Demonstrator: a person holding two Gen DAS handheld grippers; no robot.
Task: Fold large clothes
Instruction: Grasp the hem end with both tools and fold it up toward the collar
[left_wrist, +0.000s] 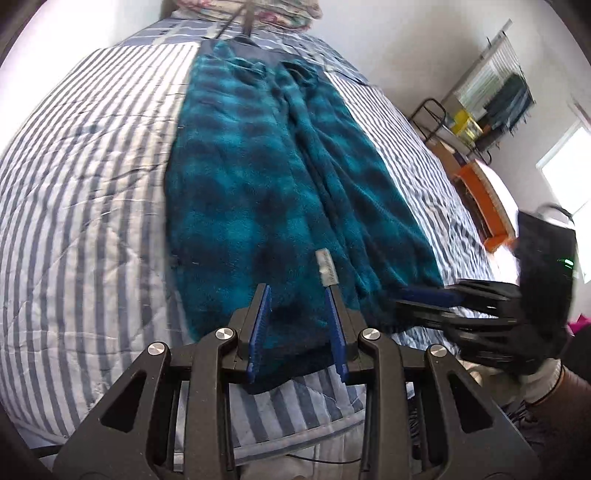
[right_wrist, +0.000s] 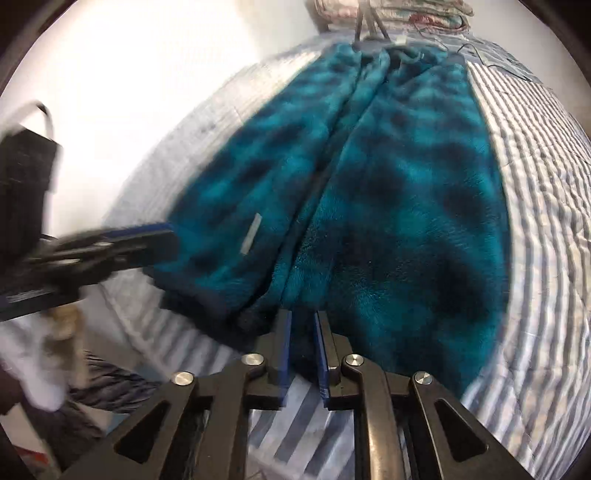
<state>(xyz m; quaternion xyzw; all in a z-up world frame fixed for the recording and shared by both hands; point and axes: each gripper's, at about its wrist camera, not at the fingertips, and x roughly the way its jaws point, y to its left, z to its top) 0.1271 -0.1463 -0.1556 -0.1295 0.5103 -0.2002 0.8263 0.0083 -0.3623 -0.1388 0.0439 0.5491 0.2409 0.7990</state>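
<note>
A teal and dark plaid fleece garment (left_wrist: 251, 184) (right_wrist: 406, 184) lies lengthwise on the striped quilt (left_wrist: 92, 184) (right_wrist: 535, 221), folded along its middle, with a white label (left_wrist: 327, 267) (right_wrist: 252, 234) near the close hem. My left gripper (left_wrist: 297, 290) (right_wrist: 166, 236) stands open over the near left part of the hem; fleece lies between its blue pads, which do not press it. My right gripper (right_wrist: 302, 314) (left_wrist: 406, 299) is at the hem's right part, slightly open. Its tips reach the fabric edge, and the pads do not squeeze the cloth.
Folded floral bedding (left_wrist: 251, 11) (right_wrist: 391, 11) sits at the bed's far end. An orange shelf (left_wrist: 484, 206), a cluttered rack (left_wrist: 491, 103) and a bright window (left_wrist: 569, 162) stand beyond the bed's right side. A person's sleeve (left_wrist: 546, 380) shows behind the right gripper.
</note>
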